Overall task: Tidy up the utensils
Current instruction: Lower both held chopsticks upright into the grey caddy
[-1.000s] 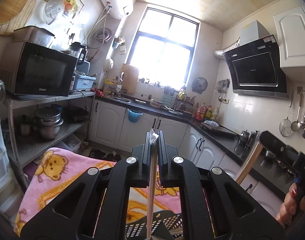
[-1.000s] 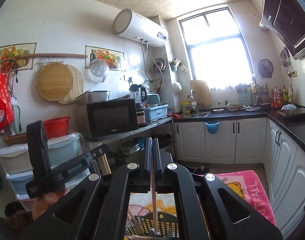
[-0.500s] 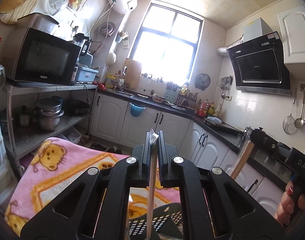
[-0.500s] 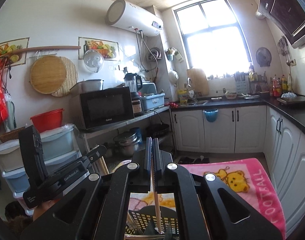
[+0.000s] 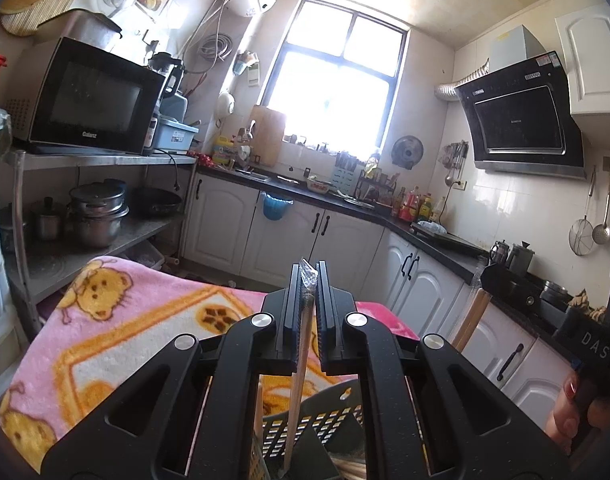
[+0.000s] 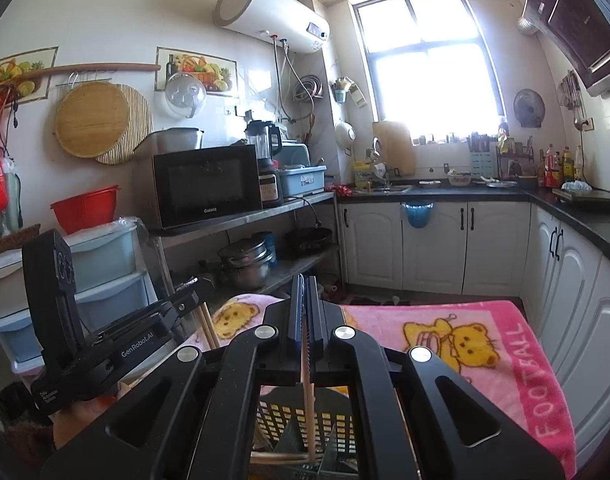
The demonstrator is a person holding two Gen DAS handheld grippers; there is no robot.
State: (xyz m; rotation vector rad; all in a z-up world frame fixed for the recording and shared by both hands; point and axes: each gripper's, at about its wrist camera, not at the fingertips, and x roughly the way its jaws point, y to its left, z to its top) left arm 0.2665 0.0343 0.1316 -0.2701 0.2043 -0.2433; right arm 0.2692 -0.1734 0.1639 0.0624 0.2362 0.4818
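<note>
Left wrist view: left gripper (image 5: 308,300) jaws pinch a chopstick (image 5: 299,380) hanging below them into the black basket (image 5: 305,428). Right gripper (image 6: 303,312) likewise pinches chopstick (image 6: 307,400). Lower tips into one compartment, then release.

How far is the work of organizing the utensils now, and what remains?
Midway, it seems. Already done: some utensils lie in the dark perforated basket. In hand: the left tool is shut on one chopstick and the right tool on another chopstick, both hanging over the basket on the pink blanket. Left: lowering and releasing them. Other loose utensils are not visible.
</note>
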